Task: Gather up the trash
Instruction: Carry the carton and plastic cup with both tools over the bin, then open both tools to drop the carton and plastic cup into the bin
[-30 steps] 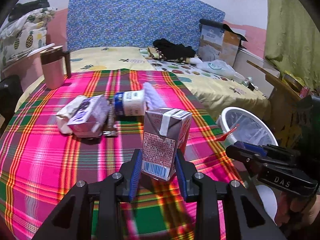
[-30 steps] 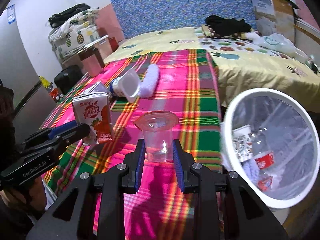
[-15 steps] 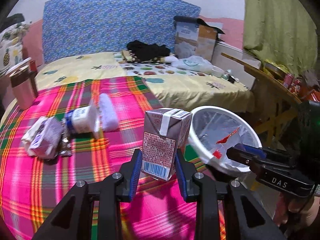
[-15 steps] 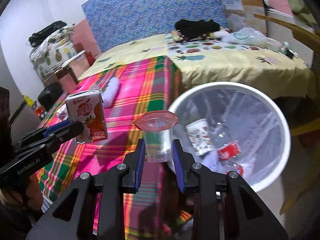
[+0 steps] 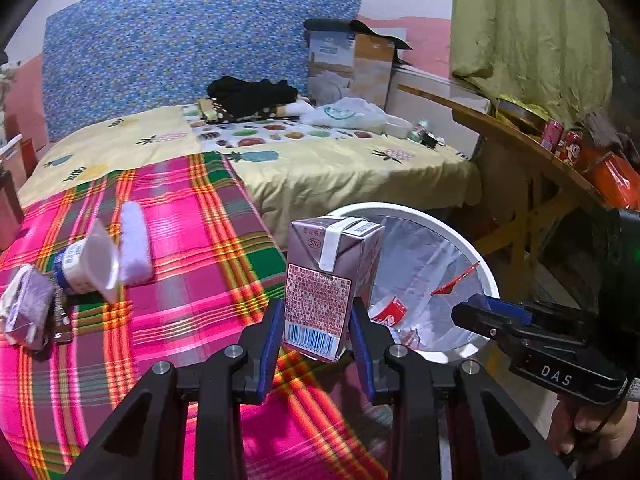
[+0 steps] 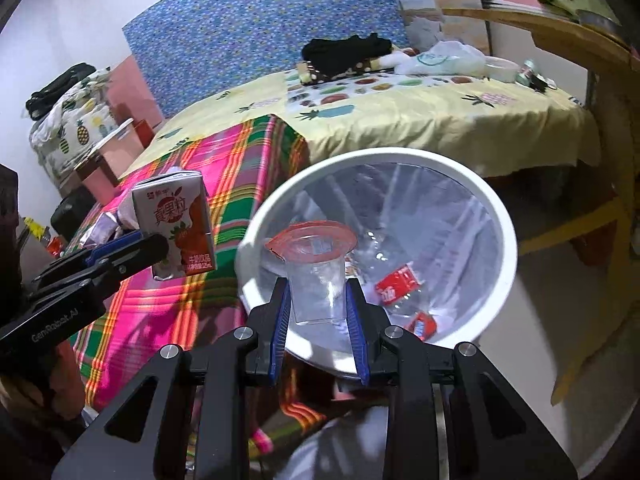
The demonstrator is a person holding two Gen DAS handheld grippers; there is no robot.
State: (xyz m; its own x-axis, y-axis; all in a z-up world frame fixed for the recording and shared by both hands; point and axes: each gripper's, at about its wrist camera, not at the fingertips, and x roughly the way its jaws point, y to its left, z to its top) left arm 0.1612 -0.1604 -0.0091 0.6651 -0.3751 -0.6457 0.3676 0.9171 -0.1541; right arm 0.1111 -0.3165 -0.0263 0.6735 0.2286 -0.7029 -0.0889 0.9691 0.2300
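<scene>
A bedroom, with a bed under a pink plaid blanket (image 5: 180,280) close to the cameras and a white bin (image 6: 504,248) lined with a clear bag standing beside the bed's edge. Nearest, the left gripper (image 5: 316,332) is clamped on a drink carton (image 5: 324,280), held upright with its barcode side facing the camera — it sits in the air over the blanket's edge, just beside the bin's rim. The right gripper (image 6: 318,312) is closed on a clear plastic cup (image 6: 316,276) with a pinkish rim, held upright above the bin's opening; red wrappers (image 6: 398,284) lie at the bottom of the bag. In the left wrist view a hand (image 5: 592,428) shows at the lower right, under the right gripper's handle. Farther back on the blanket lie a yogurt cup (image 5: 86,266) on its side, a white roll (image 5: 134,240) touching it, and a crumpled purple carton (image 5: 28,312) at the left edge. Beyond them the bed carries a yellow sheet (image 5: 328,168), with a heap of black clothes (image 5: 252,94) and a white plastic bag (image 5: 348,114) near the blue patterned headboard (image 5: 180,44). A cardboard box (image 5: 352,64) stands in the far corner — a wooden table (image 5: 520,148) is at the right.
</scene>
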